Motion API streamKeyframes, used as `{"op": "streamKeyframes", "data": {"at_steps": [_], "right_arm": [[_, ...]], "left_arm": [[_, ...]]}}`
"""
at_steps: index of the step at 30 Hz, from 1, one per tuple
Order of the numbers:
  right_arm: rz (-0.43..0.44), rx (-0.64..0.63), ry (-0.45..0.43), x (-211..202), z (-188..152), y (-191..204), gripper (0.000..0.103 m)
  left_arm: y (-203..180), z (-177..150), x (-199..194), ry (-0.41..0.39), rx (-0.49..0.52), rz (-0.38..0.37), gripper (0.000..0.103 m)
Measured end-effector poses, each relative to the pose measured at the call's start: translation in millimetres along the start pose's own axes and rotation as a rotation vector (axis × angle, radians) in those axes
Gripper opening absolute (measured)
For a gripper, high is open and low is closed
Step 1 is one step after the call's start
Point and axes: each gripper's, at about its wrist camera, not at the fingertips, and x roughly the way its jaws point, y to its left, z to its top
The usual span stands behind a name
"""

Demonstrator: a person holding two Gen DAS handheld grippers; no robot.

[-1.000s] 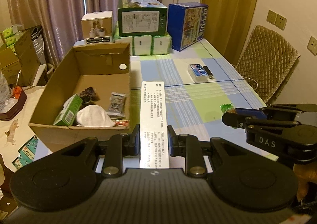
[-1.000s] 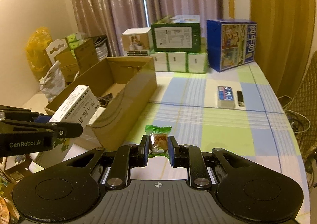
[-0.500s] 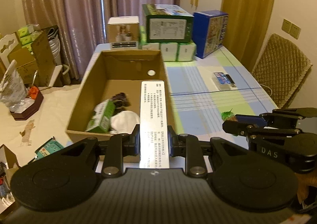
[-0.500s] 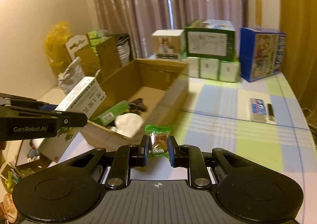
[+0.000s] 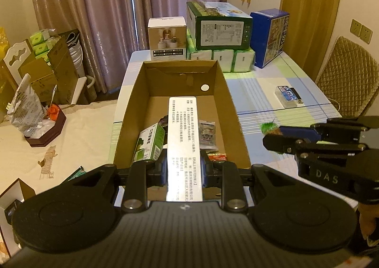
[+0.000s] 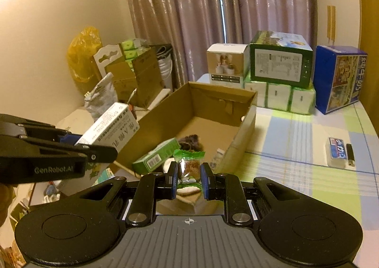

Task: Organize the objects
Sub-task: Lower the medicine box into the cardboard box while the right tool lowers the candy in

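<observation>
My left gripper [image 5: 184, 165] is shut on a long white box with printed text [image 5: 183, 140], held above the near end of the open cardboard box [image 5: 232, 111]. That white box [image 6: 111, 129] also shows at the left of the right wrist view. My right gripper [image 6: 189, 179] is shut on a small green-wrapped candy [image 6: 189, 165], just over the cardboard box's [image 6: 246, 123] near right corner. Inside lie a green carton [image 5: 149, 141], a small clear packet [image 5: 208, 131], a red wrapper [image 5: 216, 156] and a dark item [image 6: 190, 141].
Stacked boxes [image 5: 219, 29] and a blue carton [image 5: 270, 36] stand at the table's far end. A small blue-labelled pack [image 5: 287, 96] with a black lighter [image 6: 350, 152] lies on the checked tablecloth, right. A padded chair [image 5: 348, 83] is at far right; clutter on the left.
Both grippers have swung left from over the tablecloth to over the cardboard box, each still holding its item. The box now sits centred under the left gripper.
</observation>
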Motion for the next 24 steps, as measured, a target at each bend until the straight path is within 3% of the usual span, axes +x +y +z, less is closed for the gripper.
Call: {"op": "streamKeyframes", "data": {"at_steps": [24], "right_arm": [[-0.011, 0.024, -0.005, 20, 20, -9, 0.017]], "left_arm": [[12, 23, 30, 0.019, 0.014, -0.015, 0.021]]}}
